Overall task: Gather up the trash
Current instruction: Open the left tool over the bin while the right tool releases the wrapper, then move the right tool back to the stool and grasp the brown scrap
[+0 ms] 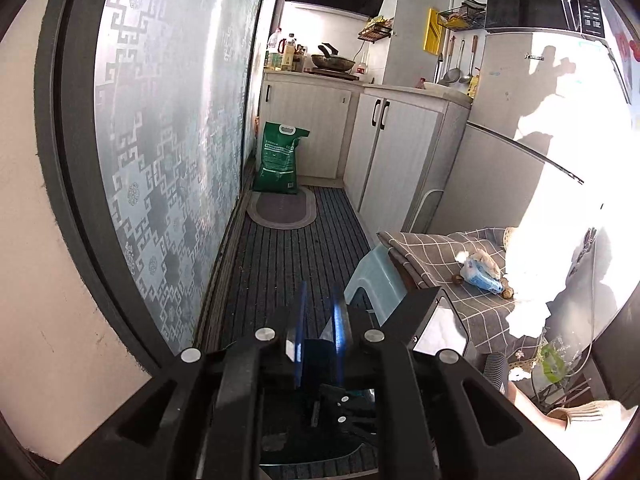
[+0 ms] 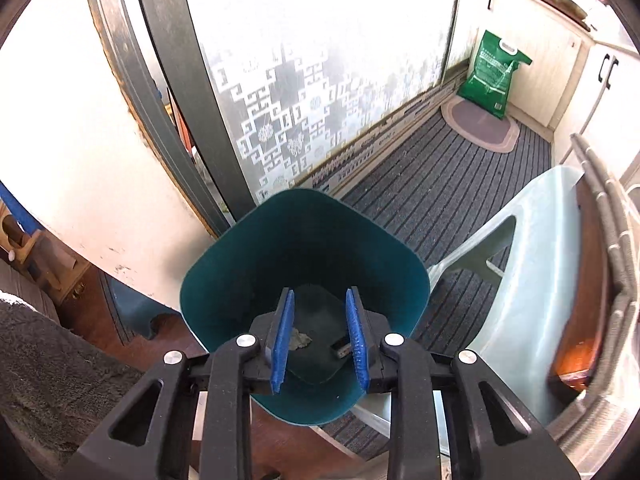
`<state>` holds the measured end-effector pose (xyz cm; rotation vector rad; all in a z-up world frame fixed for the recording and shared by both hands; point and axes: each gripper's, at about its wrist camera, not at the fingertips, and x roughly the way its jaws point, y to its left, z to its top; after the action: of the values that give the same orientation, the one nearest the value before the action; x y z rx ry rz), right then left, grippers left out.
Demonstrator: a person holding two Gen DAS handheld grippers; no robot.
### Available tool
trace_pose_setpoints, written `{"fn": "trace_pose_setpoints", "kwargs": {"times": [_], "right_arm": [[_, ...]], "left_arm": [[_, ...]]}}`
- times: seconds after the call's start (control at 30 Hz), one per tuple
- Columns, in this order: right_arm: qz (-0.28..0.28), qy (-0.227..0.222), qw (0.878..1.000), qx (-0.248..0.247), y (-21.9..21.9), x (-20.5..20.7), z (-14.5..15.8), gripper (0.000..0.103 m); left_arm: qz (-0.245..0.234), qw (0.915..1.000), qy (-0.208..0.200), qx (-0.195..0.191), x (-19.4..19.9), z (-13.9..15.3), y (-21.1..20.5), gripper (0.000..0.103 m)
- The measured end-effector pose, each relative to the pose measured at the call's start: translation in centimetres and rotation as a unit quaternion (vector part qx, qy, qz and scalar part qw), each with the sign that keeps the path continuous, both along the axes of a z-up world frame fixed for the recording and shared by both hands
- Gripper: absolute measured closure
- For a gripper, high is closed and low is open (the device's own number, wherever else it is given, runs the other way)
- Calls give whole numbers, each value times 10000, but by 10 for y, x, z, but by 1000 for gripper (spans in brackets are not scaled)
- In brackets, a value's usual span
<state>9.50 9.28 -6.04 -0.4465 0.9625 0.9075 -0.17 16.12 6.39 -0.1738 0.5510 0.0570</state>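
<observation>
Trash bin (image 2: 304, 248) beneath parted, empty fingers (image 2: 282, 344)

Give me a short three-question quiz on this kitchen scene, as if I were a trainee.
1. True or false: the right hand-held gripper hangs open above the teal bin.
2. What lies on the checked cloth? A) a crumpled wrapper B) a spoon C) a cup
3. Fill in: the green bag stands on the floor against the ____.

Key
1. True; nothing sits between its fingers, and small scraps lie on the bin's bottom.
2. A, the crumpled wrapper.
3. Cabinet.
</observation>
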Motion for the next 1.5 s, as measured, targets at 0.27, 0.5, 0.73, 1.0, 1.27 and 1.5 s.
{"fn": "trace_pose_setpoints", "kwargs": {"times": [0.27, 0.5, 0.73, 1.0, 1.27, 1.5], "right_arm": [[-309, -658, 9957, 570, -36, 3, 65, 76], [-742, -1134, 9882, 715, -90, 18, 98, 77], [-1346, -1370, 9788, 711, -156, 40, 110, 76], [-1895, -1532, 9675, 678, -221, 55, 111, 76], [-2042, -1451, 9666, 543, -256, 59, 98, 76], [-2068, -1284, 9687, 476, -274, 62, 87, 73]], "left_arm": [[-38, 9999, -137, 3, 7, 8, -11, 84], [-254, 9996, -110, 36, 23, 6, -36, 81], [-606, 9981, 62, 93, 49, -7, -70, 80], [-997, 9946, 278, 91, 83, -28, -111, 80], [-1311, 9900, 519, 100, 116, -51, -146, 76], [-1465, 9852, 871, 159, 146, -74, -174, 72]]}}
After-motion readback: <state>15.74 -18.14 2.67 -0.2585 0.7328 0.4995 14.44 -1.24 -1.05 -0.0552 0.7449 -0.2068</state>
